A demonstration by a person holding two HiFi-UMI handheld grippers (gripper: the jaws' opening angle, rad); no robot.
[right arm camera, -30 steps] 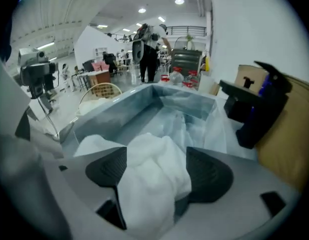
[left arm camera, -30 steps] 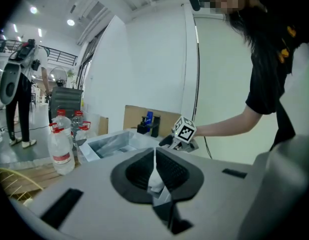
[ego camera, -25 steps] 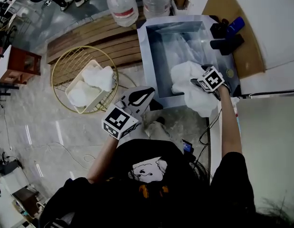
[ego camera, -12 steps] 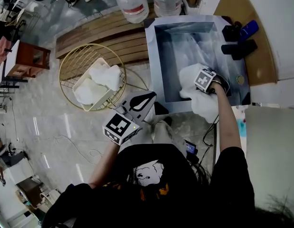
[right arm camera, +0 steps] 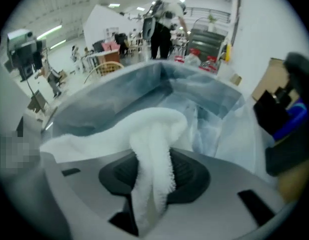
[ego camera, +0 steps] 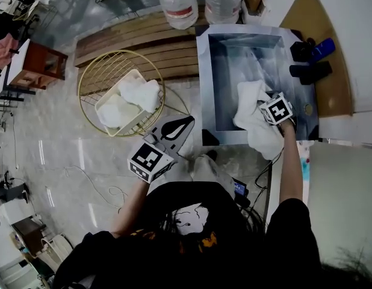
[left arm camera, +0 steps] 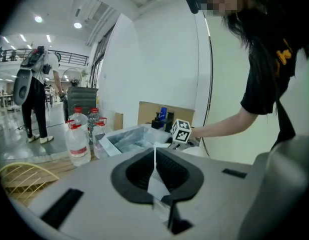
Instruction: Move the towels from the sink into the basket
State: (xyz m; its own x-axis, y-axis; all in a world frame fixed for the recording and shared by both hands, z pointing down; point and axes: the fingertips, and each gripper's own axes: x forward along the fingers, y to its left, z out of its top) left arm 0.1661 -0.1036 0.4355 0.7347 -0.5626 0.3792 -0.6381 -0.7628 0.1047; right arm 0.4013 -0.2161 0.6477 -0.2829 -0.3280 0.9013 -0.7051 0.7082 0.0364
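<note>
The white towel [ego camera: 251, 108] you are working on is lying half in the sink [ego camera: 205, 89], at its near right corner, with its tail spilling over the near rim toward you. Your right gripper [ego camera: 265, 107] has just been closing its jaws, and they are now pinching a thick fold of that towel between the pads. So you are in the pick-up step. Next you are likely lifting the towel clear of the rim and carrying it left to the wire basket [ego camera: 79, 95], where two towels [ego camera: 141, 93] are already lying. Watch that the hanging tail is not snagging on the edge. Your right arm is reaching out straight, with the gripper pointing steeply down. Your left gripper [ego camera: 185, 123] is hovering between basket and sink, its jaws pressed together on nothing.
</note>
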